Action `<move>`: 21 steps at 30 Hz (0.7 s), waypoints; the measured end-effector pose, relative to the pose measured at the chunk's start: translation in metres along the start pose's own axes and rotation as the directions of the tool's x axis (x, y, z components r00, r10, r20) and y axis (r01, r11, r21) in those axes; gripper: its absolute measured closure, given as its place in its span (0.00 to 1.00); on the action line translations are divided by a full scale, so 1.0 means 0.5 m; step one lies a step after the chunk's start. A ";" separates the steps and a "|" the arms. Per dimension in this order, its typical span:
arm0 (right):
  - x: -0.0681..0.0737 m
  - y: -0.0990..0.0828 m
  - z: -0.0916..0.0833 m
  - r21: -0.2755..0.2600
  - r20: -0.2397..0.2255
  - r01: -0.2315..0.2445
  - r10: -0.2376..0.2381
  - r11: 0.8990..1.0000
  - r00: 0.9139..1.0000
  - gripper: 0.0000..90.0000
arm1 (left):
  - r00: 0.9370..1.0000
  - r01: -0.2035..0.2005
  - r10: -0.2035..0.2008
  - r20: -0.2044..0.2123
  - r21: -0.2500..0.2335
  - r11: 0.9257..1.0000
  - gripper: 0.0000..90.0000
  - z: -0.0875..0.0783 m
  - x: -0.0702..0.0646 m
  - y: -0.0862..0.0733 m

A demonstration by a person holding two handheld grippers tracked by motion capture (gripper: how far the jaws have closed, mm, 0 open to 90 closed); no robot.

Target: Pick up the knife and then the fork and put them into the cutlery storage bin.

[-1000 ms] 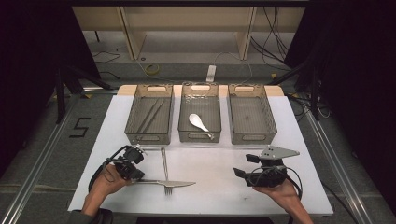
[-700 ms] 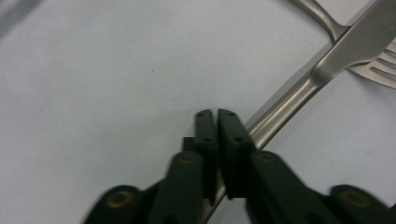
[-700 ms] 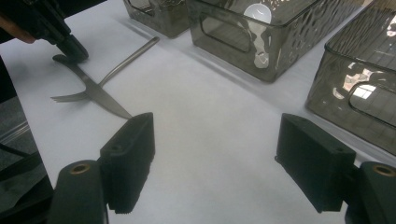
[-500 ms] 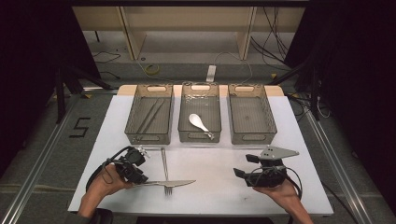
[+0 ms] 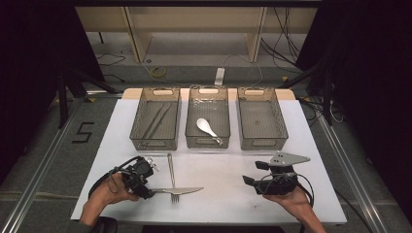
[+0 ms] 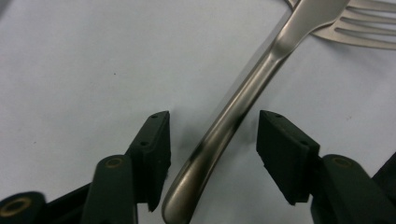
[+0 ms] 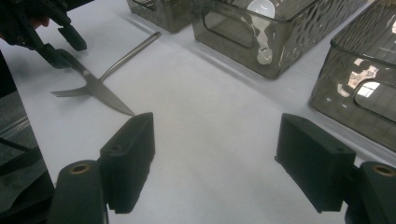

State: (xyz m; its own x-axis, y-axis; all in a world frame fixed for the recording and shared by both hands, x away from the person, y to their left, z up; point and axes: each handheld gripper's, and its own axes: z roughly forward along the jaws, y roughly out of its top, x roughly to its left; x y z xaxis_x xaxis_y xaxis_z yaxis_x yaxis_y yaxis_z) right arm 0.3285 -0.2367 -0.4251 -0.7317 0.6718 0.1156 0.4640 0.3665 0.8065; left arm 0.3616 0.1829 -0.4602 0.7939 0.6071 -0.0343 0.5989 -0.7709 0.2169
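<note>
On the white worktop [image 5: 311,145], a knife [image 6: 233,112] lies across a fork [image 5: 171,170]. The left claw [image 6: 212,135] has just been opening, pads clear of its handle, apparently releasing it. The right claw [image 7: 215,154] hovers open, empty.

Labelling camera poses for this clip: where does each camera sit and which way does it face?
High view: above the person's side, looking forward and down on the table; both hands, left claw and right claw show.
Left gripper view: rides the left claw, looking down at the knife handle between its open jaws.
Right gripper view: rides the right claw, facing across the table to the bins.
Shared: knife and fork show in all three.
</note>
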 end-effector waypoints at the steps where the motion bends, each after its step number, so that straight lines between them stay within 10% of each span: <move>1: 0.000 0.000 0.000 -0.001 0.001 -0.001 0.001 1.000 1.000 0.32 | 1.000 -0.002 0.002 0.001 0.003 1.000 0.52 0.001 -0.001 0.000; 21: 0.000 0.001 0.000 0.004 0.002 -0.001 0.000 1.000 1.000 0.32 | 0.994 -0.105 0.106 -0.013 0.047 0.993 0.72 0.006 -0.015 0.009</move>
State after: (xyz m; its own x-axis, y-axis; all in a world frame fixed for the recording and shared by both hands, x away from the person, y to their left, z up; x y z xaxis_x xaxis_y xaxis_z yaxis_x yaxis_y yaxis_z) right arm 0.3288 -0.2366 -0.4246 -0.7306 0.6730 0.1151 0.4662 0.3686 0.8042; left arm 0.3587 0.1744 -0.4618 0.8511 0.5249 0.0020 0.5167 -0.8384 0.1735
